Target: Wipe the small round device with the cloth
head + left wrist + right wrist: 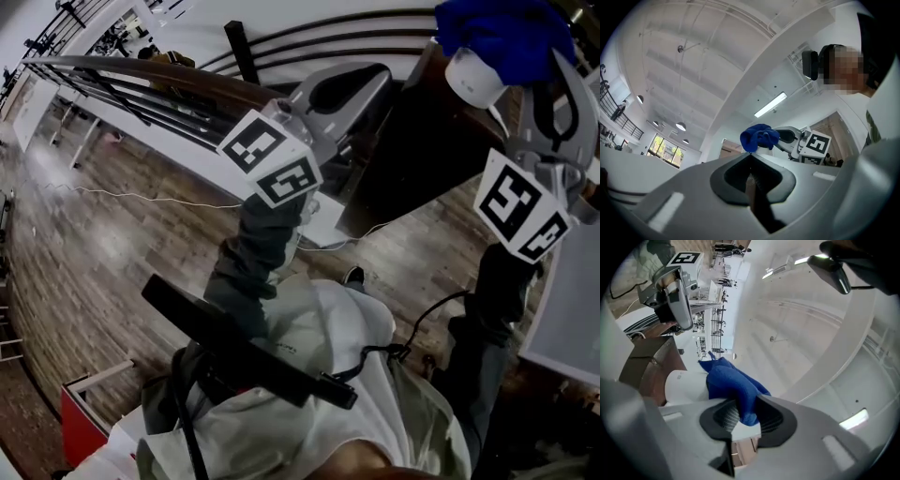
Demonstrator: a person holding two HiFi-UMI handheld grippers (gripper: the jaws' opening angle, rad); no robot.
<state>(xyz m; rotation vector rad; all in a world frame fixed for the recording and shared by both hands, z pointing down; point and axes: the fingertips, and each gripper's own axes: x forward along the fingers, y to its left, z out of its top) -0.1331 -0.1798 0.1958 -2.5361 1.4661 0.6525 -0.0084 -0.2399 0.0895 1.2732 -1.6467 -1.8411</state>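
My right gripper (740, 416) is shut on a bunched blue cloth (731, 383). The cloth rests against the top of a small white round device (682, 385). In the head view the cloth (506, 33) sits at the top right, over the device (473, 77), which stands at the edge of a dark brown surface (422, 141). My left gripper (352, 89) is held up to the left of the device, apart from it. Its jaws (751, 180) are closed with nothing between them. From the left gripper view the cloth (759, 137) shows in the right gripper's jaws.
A wooden floor (122, 216) lies far below, with a thin cable (141, 197) across it. Dark railings (141, 89) run behind the left gripper. My own torso and a black strap (244, 352) fill the lower head view. A red box corner (80, 422) sits low left.
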